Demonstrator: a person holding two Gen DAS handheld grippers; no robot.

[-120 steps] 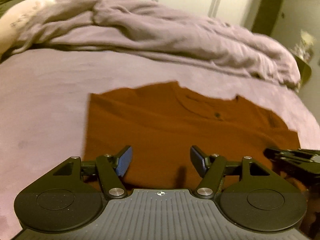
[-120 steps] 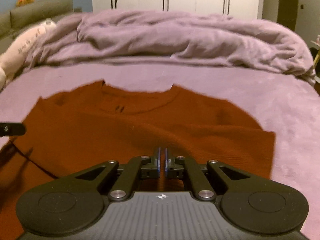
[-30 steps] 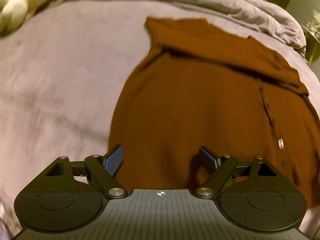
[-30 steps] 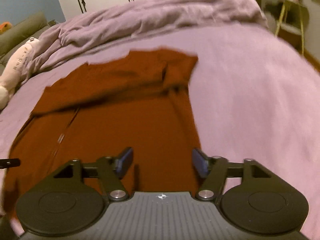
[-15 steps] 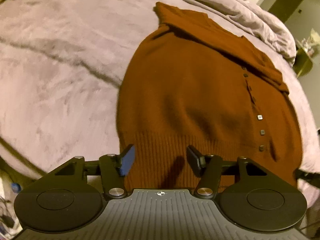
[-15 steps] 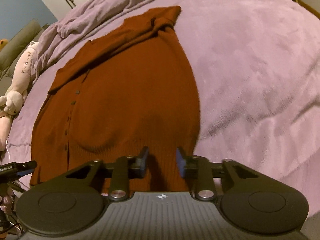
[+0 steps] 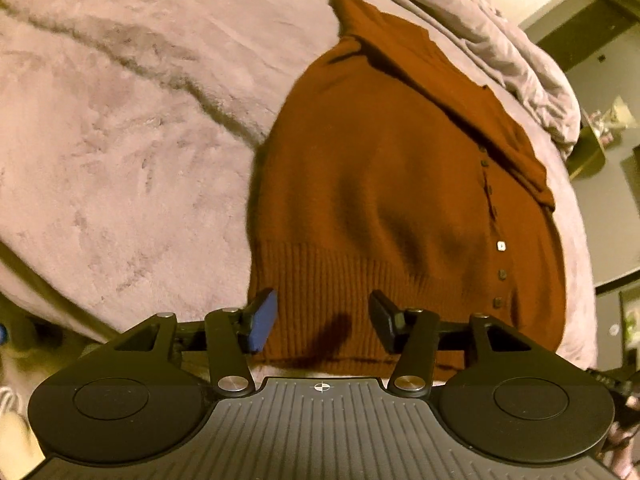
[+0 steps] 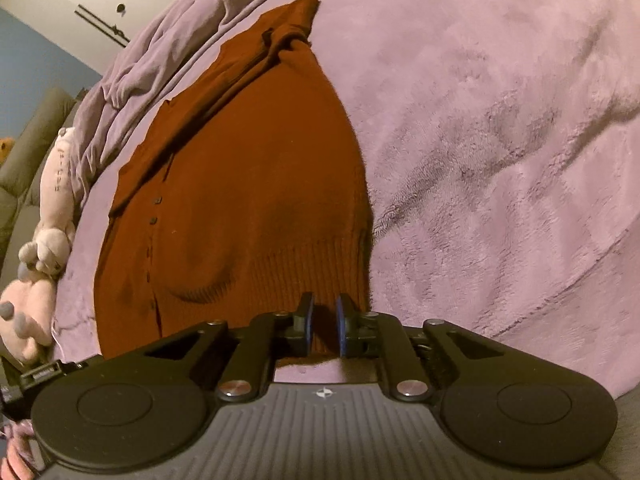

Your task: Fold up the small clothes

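**Right wrist view: both grippers at the cardigan's ribbed hem**

Right gripper (image 8: 323, 326): jaws have just been closing, now down to a narrow gap, with the ribbed hem (image 8: 320, 272) of the rust-brown cardigan (image 8: 248, 168) between the blue pads. Can't confirm the pads actually press the knit. Sits near the hem's right corner.

Left gripper (image 7: 322, 322): jaws closed in partway, about half open, straddling the hem near its left corner. Fabric lies between the pads, which stand clear of it. No grip.

Cardigan lies flat on the mauve plush bedspread (image 8: 500, 140), hem nearest the cameras, button placket (image 7: 494, 216) running away up the middle. Top portion is folded over across the chest, far end.

Beyond it: rumpled duvet (image 7: 500, 40) along the far side of the bed. Plush toy (image 8: 48, 216) at the bed's left edge in the right wrist view.
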